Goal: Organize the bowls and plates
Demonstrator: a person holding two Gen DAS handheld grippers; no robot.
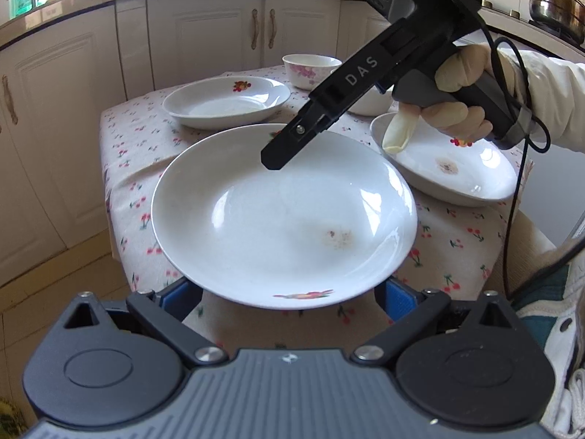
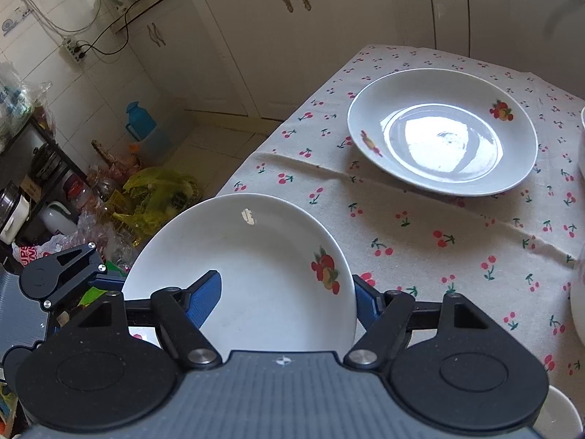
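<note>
A white deep plate (image 1: 256, 219) with a fruit print is held up over the table's near edge; it also shows in the right wrist view (image 2: 256, 274). My left gripper (image 1: 289, 300) grips its near rim. My right gripper (image 2: 289, 300) has one blue pad (image 2: 204, 296) inside the plate and one outside its rim; in the left wrist view its fingers (image 1: 278, 153) reach the plate's far rim. A second plate (image 1: 226, 100) (image 2: 442, 131) lies at the far left of the table, a third plate (image 1: 457, 168) at the right. A flowered bowl (image 1: 310, 69) stands at the back.
The table has a cherry-print cloth (image 2: 420, 237). White kitchen cabinets (image 1: 204, 33) stand behind it. Bags and clutter (image 2: 153, 197) lie on the floor left of the table, beside a shelf with pots. Another white bowl (image 1: 369, 100) sits behind my right gripper.
</note>
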